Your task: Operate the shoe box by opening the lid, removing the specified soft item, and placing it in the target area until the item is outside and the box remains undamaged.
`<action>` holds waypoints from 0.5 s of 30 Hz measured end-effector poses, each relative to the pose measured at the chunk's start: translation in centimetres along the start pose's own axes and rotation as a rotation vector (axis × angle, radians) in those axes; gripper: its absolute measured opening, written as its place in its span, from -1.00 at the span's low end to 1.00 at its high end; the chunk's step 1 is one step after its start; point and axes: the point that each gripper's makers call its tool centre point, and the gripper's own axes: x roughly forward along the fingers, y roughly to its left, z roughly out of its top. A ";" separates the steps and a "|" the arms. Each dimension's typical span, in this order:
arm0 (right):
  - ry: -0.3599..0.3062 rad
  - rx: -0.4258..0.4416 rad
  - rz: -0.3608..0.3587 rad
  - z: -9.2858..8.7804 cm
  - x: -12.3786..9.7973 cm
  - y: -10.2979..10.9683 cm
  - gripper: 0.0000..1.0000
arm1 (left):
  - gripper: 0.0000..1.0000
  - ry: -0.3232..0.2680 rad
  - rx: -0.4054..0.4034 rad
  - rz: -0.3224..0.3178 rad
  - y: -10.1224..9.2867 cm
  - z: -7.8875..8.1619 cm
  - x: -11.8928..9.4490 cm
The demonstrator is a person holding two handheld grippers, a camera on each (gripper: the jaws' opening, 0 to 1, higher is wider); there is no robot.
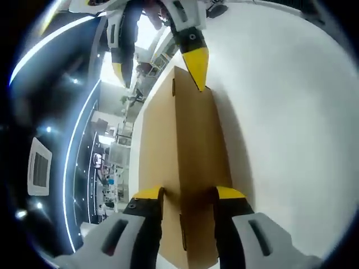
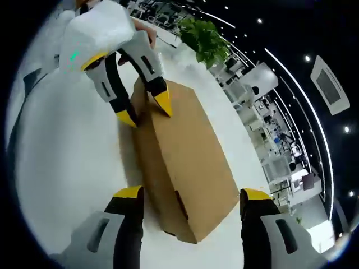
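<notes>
Shoe box: plain brown cardboard shoe box (image 1: 185, 168) (image 2: 188, 168), lid on, lying flat on the worktop between the two tools.
Worktop: white worktop (image 1: 291, 123) (image 2: 67, 157), matte and even in tone, with soft shadow along the box's long sides.
Left tool: left tool (image 1: 188, 194) (image 2: 143, 110), grey body with black jaws and yellow tips. Jaws apart, straddling one end of the box, one tip against each long side of the lid; whether they press on it cannot be told.
Right tool: right tool (image 2: 192, 194) (image 1: 157, 70), same make. Jaws wide apart at the opposite end, the box end lying between them with a gap on both sides. In the left gripper view one yellow tip rests at the far top corner of the box.
Person: a hand (image 2: 147, 31) and a white sleeve (image 2: 95, 31) behind the left tool.
Room: dark ceiling with curved light strips (image 1: 76, 157) and spot lights, a square ceiling vent (image 2: 328, 81), a leafy green plant (image 2: 205, 36) beyond the worktop, rows of office desks and equipment in the distance.
</notes>
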 end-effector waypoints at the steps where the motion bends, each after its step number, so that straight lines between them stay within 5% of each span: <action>1: 0.004 -0.022 -0.009 0.2 0.2 0.1 0.41 | -0.31 -0.002 -0.002 -0.001 0.0 0.0 0.0; 5: 0.016 -0.141 -0.040 0.4 1.3 -0.3 0.34 | -0.31 -0.003 -0.004 -0.002 0.0 0.0 0.0; 8: 0.019 -0.127 -0.042 0.5 1.7 -0.3 0.33 | -0.31 0.004 0.000 0.002 0.0 0.1 0.1; 15: 0.029 -0.286 -0.051 0.3 2.7 0.0 0.29 | -0.31 0.011 -0.003 0.005 0.1 0.1 0.0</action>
